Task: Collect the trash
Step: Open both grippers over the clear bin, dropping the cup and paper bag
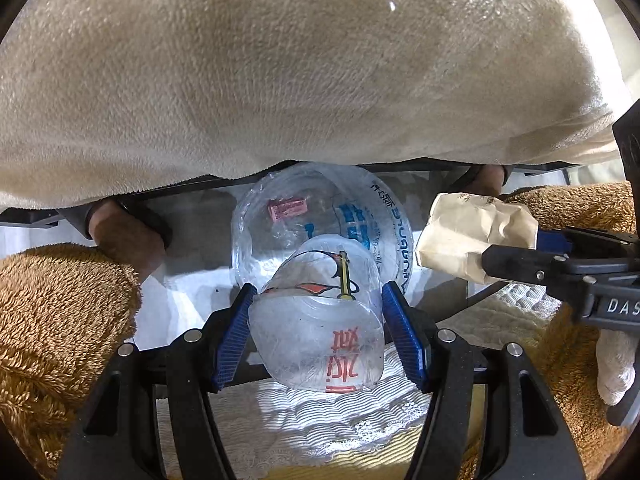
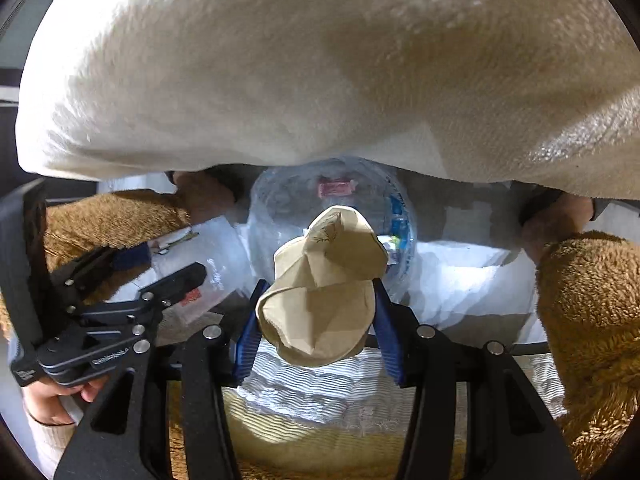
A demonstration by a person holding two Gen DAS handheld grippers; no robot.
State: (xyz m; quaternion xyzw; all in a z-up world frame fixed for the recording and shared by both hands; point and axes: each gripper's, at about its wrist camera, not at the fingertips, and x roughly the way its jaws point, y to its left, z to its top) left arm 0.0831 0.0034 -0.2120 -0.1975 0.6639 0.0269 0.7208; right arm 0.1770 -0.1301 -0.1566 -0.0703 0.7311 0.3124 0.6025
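Item one: my left tongs (image 1: 318, 322), pinching a crushed clear plastic cup (image 1: 320, 320) with red print, blue pads pressed on both its sides. Item two: my right tongs (image 2: 316, 312), pinching a crumpled brown paper bag (image 2: 322, 292). Item three: a clear plastic trash bag (image 1: 320, 216) with blue lettering, mouth facing up just below both loads, half hidden under the hem of a cream fleece garment (image 1: 280, 72). Risks, as I judge them: the thin cup may buckle and slip out sideways; the bag's soft rim may fold shut, so either piece could land on the white lace cloth (image 1: 320, 420) instead; both loads crowding the mouth together could jam
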